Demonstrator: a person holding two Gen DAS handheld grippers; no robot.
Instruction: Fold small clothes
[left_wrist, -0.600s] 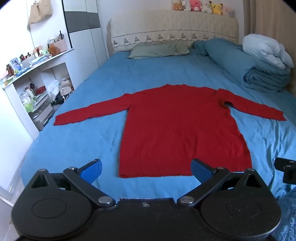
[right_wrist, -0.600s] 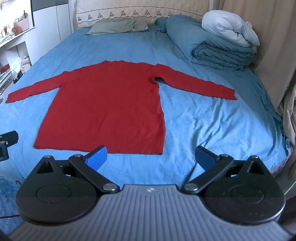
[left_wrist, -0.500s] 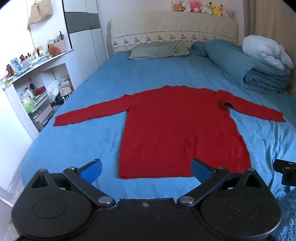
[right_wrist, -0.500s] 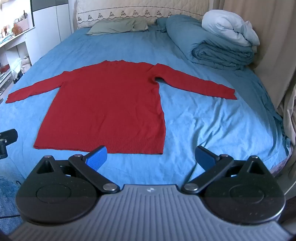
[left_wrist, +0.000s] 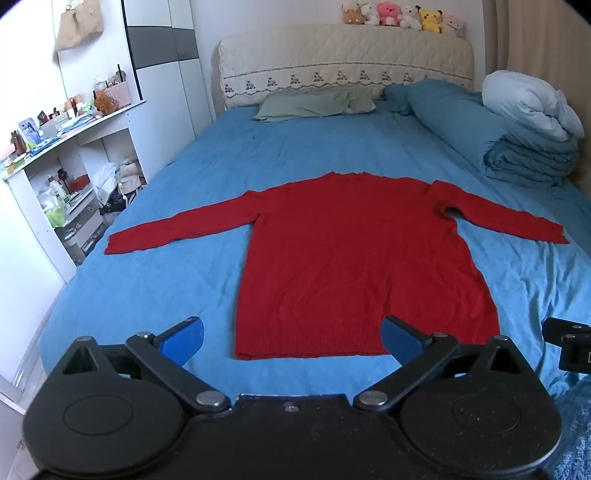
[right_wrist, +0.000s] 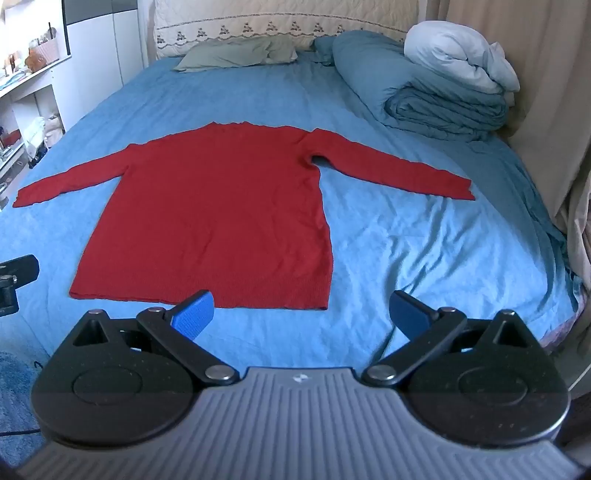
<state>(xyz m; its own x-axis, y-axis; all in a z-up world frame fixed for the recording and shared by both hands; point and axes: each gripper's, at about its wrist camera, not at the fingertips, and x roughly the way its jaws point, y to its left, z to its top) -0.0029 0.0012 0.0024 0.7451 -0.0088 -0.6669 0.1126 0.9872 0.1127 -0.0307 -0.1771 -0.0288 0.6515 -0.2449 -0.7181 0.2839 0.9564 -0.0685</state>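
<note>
Both grippers, left gripper (left_wrist: 291, 338) and right gripper (right_wrist: 301, 310), hang wide open and empty above the bed's (left_wrist: 147, 302) near edge. Straight ahead, the red sweater (left_wrist: 354, 266) lies flat, hem nearest, long axis running away toward the headboard (left_wrist: 343, 62); the left gripper fronts the hem more squarely.

Very little changed over the interval. In the left wrist view the red sweater (left_wrist: 354, 266) sat slightly lower in frame than before, its hem closer to the fingertips of the left gripper (left_wrist: 291, 338), so that camera had tipped up or eased back a little. The right gripper (left_wrist: 569, 341) at that view's right edge sat slightly lower too. The right wrist view barely shifted.
</note>
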